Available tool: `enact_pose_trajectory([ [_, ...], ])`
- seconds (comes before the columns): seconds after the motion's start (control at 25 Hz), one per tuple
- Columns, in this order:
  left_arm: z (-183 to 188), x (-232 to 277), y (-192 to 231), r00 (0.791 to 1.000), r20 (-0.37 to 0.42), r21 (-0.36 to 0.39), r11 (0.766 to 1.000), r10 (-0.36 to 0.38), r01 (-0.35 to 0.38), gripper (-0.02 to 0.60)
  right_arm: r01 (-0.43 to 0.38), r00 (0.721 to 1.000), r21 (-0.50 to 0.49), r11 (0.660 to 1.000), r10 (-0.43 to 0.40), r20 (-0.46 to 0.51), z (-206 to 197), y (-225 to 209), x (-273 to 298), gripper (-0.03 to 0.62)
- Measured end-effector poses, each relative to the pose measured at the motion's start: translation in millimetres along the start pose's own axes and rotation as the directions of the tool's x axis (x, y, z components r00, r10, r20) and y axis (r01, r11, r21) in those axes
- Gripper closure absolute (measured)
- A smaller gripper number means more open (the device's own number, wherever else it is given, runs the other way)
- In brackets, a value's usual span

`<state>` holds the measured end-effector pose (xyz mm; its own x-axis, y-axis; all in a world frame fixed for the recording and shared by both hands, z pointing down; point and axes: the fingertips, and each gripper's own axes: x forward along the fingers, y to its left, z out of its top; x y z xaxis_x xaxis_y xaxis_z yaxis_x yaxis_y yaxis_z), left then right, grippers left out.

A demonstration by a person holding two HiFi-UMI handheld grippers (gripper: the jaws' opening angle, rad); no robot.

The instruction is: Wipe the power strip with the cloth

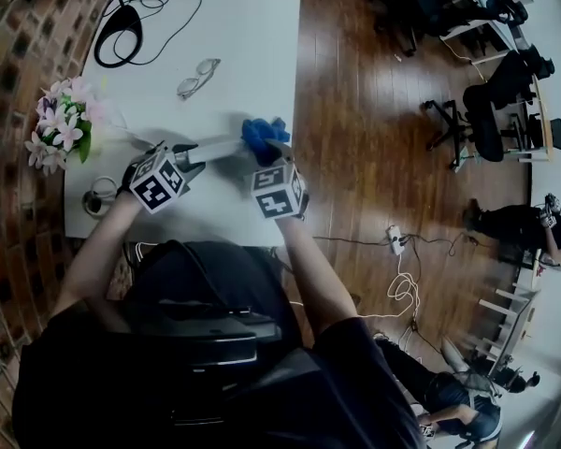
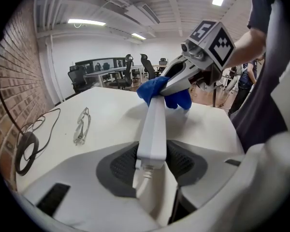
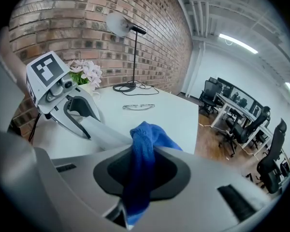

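Two tools worked — left tool [image 1: 193, 160] clamped power strip [image 2: 153, 124] | right tool [image 1: 267, 153] clamped cloth [image 3: 141, 144], wiping its far end | next needed: stroke back along it.

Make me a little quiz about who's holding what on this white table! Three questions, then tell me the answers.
1. Pick one: what is clamped in the right gripper? A) a sponge B) the blue cloth C) a cup
2. True or false: the power strip lies untouched on the table.
3. Name the see-through thing lying on the table beyond the strip.

Key
1. B. The cloth hangs between its jaws and reaches the strip's far end.
2. False. The left gripper grips it at the cord end.
3. The glasses.
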<state>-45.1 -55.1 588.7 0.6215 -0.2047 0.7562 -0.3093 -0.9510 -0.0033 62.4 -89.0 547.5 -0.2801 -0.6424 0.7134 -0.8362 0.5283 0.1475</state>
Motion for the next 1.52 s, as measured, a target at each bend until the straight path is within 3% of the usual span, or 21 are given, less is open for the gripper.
enact_pose_trajectory([
  [0.92, -6.3, 10.3, -0.3, 0.999, -0.050, 0.014, 1.000, -0.013, 0.014, 0.399, -0.202, 0.977, -0.027, 0.979, 0.204, 0.068, 32.2, 90.3, 9.7, 0.528],
  [1.36, -5.0, 9.6, -2.0, 0.999, -0.035, 0.021, 1.000, -0.004, 0.005, 0.399, -0.338, 0.937, -0.005, 0.941, 0.337, 0.089, 42.3, 122.9, 8.6, 0.530],
  [1.52, -6.8, 10.0, -1.6, 0.999, -0.033, 0.028, 1.000, 0.007, -0.006, 0.403, -0.412, 0.908, 0.078, 0.908, 0.402, 0.113, 46.6, 130.7, 7.5, 0.530],
])
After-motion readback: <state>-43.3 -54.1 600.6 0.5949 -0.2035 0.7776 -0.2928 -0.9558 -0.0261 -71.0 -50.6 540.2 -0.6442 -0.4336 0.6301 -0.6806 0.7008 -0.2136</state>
